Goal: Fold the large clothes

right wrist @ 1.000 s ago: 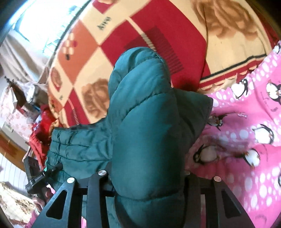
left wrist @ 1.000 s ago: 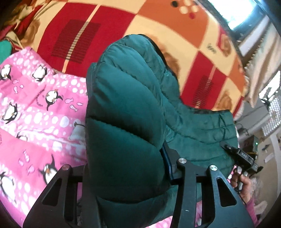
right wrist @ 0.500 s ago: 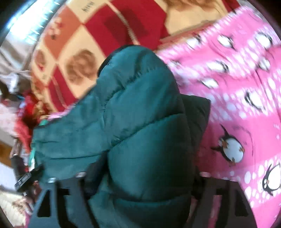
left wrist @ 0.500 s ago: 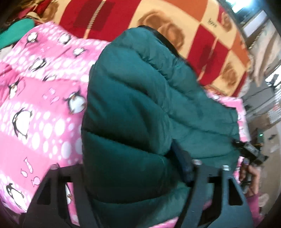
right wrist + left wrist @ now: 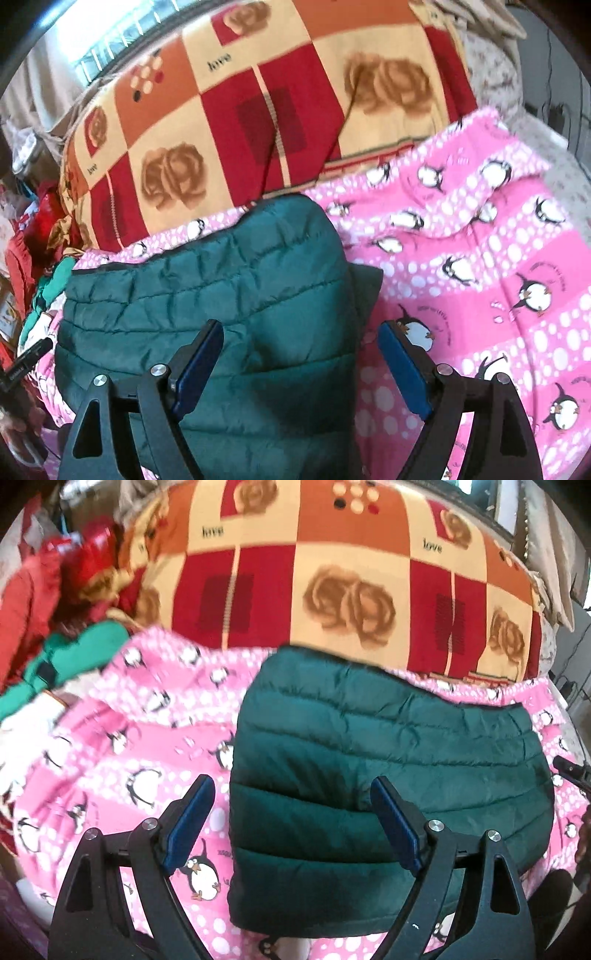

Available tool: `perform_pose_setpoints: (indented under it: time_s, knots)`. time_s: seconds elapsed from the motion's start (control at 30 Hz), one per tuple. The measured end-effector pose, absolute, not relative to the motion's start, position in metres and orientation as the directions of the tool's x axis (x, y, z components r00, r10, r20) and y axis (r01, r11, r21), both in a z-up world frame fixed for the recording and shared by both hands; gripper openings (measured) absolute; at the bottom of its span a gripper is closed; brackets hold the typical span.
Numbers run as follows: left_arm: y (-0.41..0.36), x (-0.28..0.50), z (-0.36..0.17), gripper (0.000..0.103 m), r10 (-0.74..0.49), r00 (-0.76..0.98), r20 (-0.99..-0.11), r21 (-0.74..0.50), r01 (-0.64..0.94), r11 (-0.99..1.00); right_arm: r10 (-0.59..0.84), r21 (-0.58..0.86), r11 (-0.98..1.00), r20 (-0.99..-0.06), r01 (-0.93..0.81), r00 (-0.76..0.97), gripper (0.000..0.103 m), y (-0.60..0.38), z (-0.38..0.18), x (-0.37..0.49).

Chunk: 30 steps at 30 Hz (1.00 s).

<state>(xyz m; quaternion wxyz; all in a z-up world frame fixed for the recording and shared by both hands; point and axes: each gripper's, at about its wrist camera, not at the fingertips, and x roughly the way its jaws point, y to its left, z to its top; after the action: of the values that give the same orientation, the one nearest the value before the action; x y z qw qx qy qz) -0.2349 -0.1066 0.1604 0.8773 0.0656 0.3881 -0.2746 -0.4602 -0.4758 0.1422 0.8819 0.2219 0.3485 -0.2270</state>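
Note:
A dark green quilted puffer jacket (image 5: 388, 760) lies folded flat on a pink penguin blanket (image 5: 122, 738). My left gripper (image 5: 291, 805) is open and empty, its fingers spread over the jacket's left edge. In the right wrist view the jacket (image 5: 229, 295) lies left of centre, a small corner sticking out at its right side. My right gripper (image 5: 303, 350) is open and empty, just above the jacket's right edge. The tip of the other gripper shows at the frame edge in each view.
A red, orange and cream checked blanket (image 5: 332, 590) with roses covers the bed behind the pink blanket (image 5: 498, 258). A pile of red and green clothes (image 5: 55, 602) lies at the far left. A bright window (image 5: 110, 33) is behind the bed.
Both grippers were shut on the raised jacket edge. They carried it down and over, let go and opened; the jacket now lies folded flat.

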Motion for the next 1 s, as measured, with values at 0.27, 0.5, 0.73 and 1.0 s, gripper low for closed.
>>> perform_pose_setpoints:
  time_s: [0.27, 0.5, 0.73, 1.0]
  knots:
    - [-0.126, -0.277, 0.170, 0.086, -0.431, 0.593, -0.680, -0.071, 0.532, 0.844, -0.271, 0.161, 0.849, -0.687, 0.504, 0.675, 0.084, -0.425, 0.149, -0.447]
    - [-0.154, -0.311, 0.159, 0.086, -0.419, 0.610, -0.673, -0.035, 0.539, 0.841, -0.329, 0.079, 0.852, -0.688, 0.518, 0.646, 0.084, -0.398, 0.139, -0.438]
    - [-0.171, -0.337, 0.153, 0.086, -0.364, 0.680, -0.637, 0.100, 0.541, 0.835, -0.371, 0.032, 0.846, -0.681, 0.531, 0.631, 0.086, -0.381, 0.133, -0.438]
    - [-0.168, -0.342, 0.150, 0.086, -0.366, 0.686, -0.629, 0.079, 0.525, 0.847, -0.390, 0.007, 0.849, -0.666, 0.528, 0.636, 0.087, -0.367, 0.135, -0.442]
